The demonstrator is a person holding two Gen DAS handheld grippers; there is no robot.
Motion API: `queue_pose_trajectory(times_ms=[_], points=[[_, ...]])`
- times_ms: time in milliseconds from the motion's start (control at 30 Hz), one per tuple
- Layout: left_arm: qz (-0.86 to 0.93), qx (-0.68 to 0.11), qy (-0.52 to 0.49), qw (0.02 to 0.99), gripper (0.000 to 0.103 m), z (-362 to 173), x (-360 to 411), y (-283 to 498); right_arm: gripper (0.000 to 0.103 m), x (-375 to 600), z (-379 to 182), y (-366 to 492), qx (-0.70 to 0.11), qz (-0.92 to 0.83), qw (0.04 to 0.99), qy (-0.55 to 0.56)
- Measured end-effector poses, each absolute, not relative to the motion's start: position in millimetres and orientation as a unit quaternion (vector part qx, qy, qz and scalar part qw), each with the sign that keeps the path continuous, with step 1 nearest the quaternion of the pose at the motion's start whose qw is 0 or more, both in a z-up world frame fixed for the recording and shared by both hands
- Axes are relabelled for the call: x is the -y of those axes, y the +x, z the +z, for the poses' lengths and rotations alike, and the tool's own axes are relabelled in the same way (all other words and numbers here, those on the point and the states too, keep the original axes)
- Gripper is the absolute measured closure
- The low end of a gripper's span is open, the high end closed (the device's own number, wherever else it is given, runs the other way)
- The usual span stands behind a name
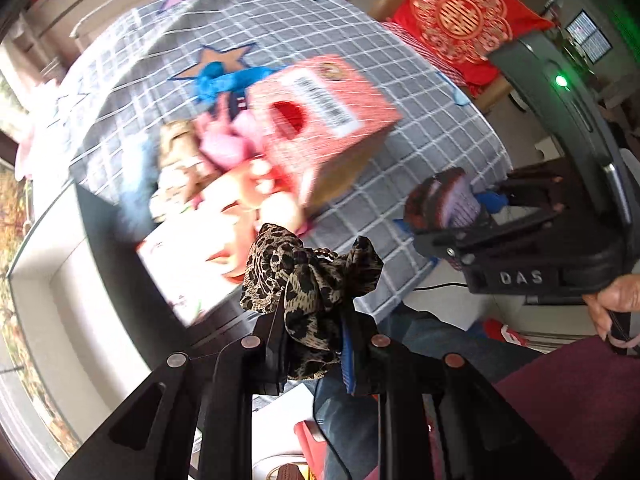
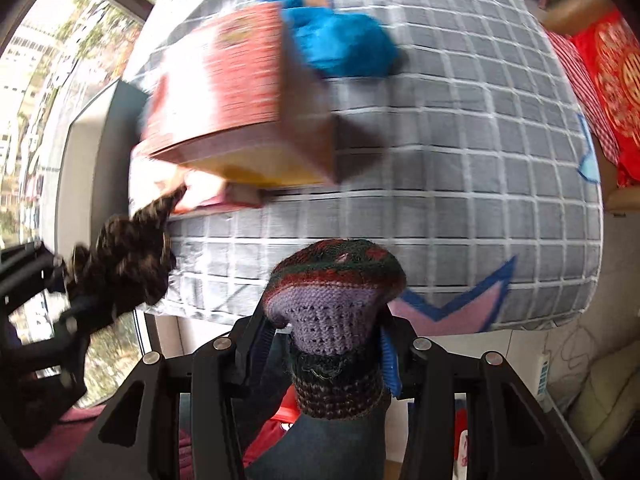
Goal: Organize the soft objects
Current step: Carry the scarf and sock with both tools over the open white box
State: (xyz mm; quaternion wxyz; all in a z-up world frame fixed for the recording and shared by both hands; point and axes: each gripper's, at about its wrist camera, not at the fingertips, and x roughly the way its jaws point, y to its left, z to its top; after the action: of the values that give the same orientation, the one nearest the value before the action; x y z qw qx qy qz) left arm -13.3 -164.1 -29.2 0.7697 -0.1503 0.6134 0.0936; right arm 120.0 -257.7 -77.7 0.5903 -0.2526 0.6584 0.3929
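Mid-carry: left tongs (image 1: pixel 310 344) clenched on leopard-print scrunchie (image 1: pixel 308 280), right tongs (image 2: pixel 328 344) clenched on knitted piece (image 2: pixel 334 300), both above the checked bed (image 2: pixel 460 168); next likely dropping each into the red box (image 1: pixel 320 120).

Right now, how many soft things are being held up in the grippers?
2. The leopard-print scrunchie is pinched in the left hand-held gripper, and the knitted piece is in the right hand-held gripper. More soft things lie on the bed, partly hidden by the red box.
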Motion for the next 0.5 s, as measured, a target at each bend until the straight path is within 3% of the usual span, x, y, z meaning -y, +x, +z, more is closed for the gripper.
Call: queue_pose_trajectory(times_ms=[500], points=[[0.196,-0.551,-0.213,0.783,0.081,-5,89,-96,0.056,165,-49,26,-0.584,0.476,0.561,-0.343]])
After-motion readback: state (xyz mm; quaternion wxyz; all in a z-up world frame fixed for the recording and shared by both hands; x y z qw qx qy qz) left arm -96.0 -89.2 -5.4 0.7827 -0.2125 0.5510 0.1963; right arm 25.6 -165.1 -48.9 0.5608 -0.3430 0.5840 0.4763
